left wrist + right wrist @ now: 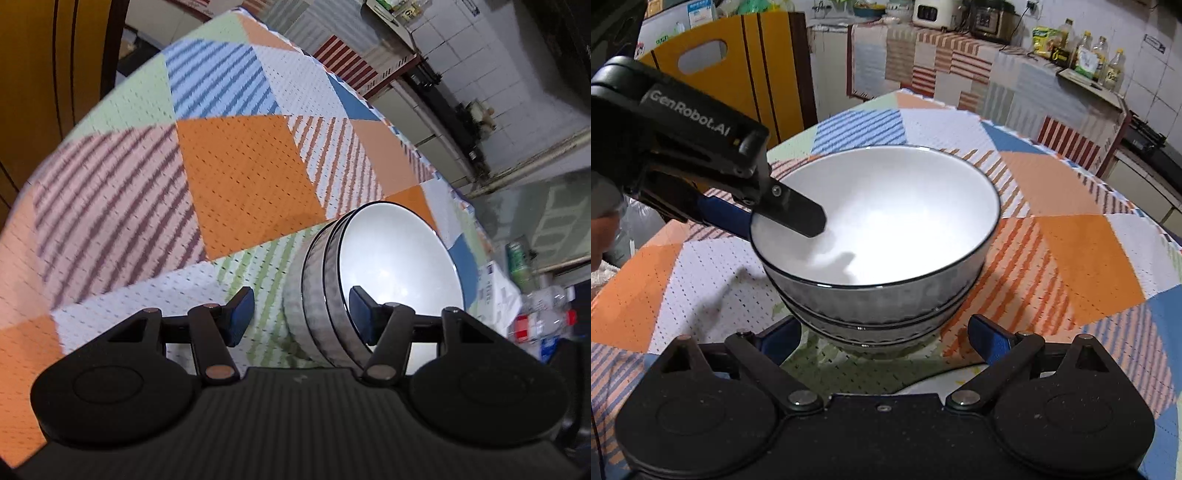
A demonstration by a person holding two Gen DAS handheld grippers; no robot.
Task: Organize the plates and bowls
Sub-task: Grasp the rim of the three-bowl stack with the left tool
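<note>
White stacked bowls (882, 236), rim between left fingers (798, 214), untouched

My stacked bowls (886, 229) look like glossy glazed ceramic, smooth white inside. The tablecloth (1071, 240) beneath is perforated, textured cloth. My grippers' (886, 332) bodies are matt black plastic.
</note>
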